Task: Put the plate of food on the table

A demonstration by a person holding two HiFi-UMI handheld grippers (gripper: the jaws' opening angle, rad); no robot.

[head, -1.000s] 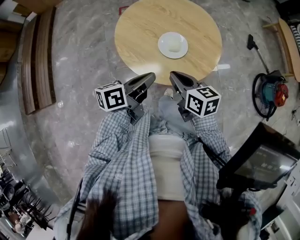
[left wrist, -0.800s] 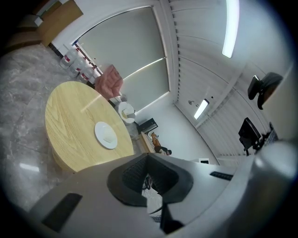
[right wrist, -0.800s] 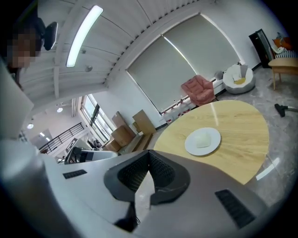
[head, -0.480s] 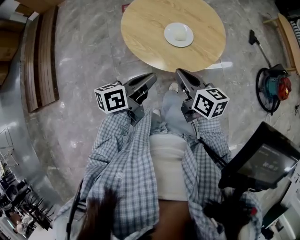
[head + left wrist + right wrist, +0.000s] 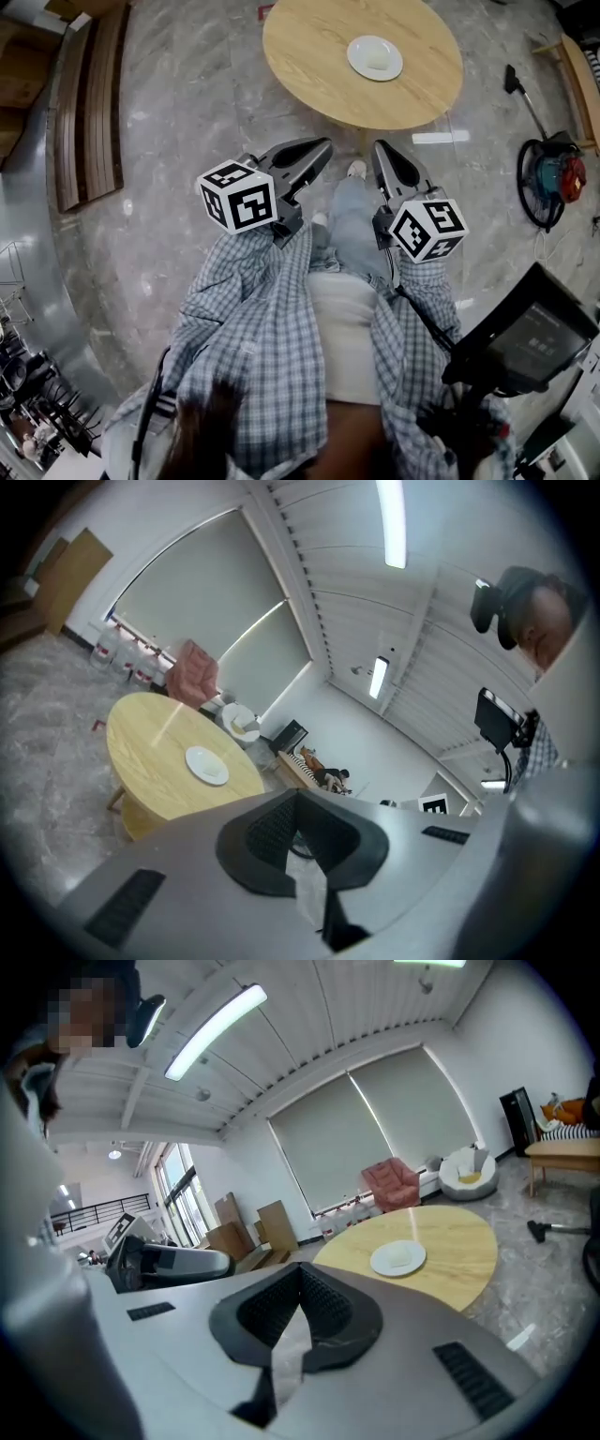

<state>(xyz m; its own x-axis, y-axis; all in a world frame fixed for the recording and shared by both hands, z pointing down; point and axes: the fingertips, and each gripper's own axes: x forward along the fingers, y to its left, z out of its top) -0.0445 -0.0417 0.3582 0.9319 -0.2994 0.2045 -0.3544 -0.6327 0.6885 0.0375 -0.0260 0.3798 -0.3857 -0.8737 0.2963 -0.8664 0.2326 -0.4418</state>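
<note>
A white plate [image 5: 375, 57] with a pale piece of food rests on the round wooden table [image 5: 309, 66], right of its middle. Both grippers are held close to the person's body, well short of the table and over the floor. My left gripper [image 5: 323, 146] is shut with nothing in it, and so is my right gripper [image 5: 381, 148]. In the left gripper view the plate [image 5: 206, 764] and table [image 5: 150, 752] lie far beyond the shut jaws. The right gripper view also shows the plate [image 5: 398, 1259] on the table [image 5: 459, 1241], far ahead.
A vacuum cleaner [image 5: 548, 183] with its hose lies on the marble floor at the right. A wooden bench [image 5: 89, 103] runs along the left. A black screen on a stand [image 5: 525, 333] is at the lower right. A pink armchair [image 5: 392, 1183] stands behind the table.
The table and plate have slid up and away in the head view as the person backs off. Both grippers stay shut and empty near the body.
</note>
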